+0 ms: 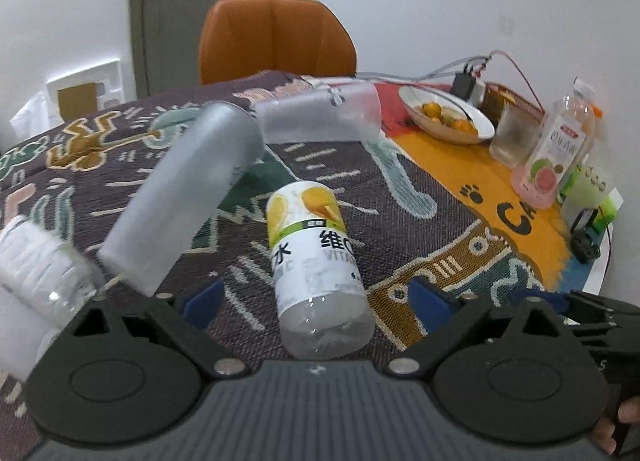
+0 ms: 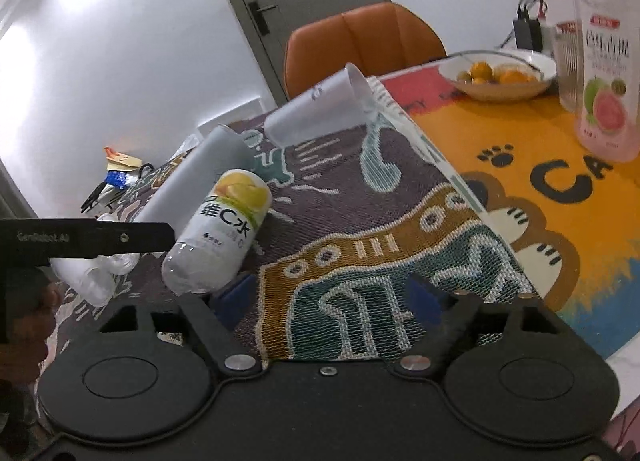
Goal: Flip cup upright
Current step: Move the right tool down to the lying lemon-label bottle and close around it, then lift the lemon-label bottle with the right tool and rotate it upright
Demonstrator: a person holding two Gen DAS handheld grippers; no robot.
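A frosted plastic cup (image 1: 320,115) lies on its side on the patterned cloth, far middle, mouth to the right; it also shows in the right wrist view (image 2: 320,109). A taller frosted cup (image 1: 184,189) lies on its side to its left, seen also in the right wrist view (image 2: 192,181). My left gripper (image 1: 316,301) is open, its jaws either side of the base of a lying vitamin C bottle (image 1: 316,257), not touching it. My right gripper (image 2: 328,297) is open and empty above the cloth, well short of the cups.
The vitamin C bottle (image 2: 220,233) lies between me and the cups. A clear water bottle (image 1: 36,261) lies at the left. A white bowl of oranges (image 1: 448,117), a glass (image 1: 514,137) and a guava drink bottle (image 1: 556,153) stand at the right. An orange chair (image 1: 276,37) stands behind the table.
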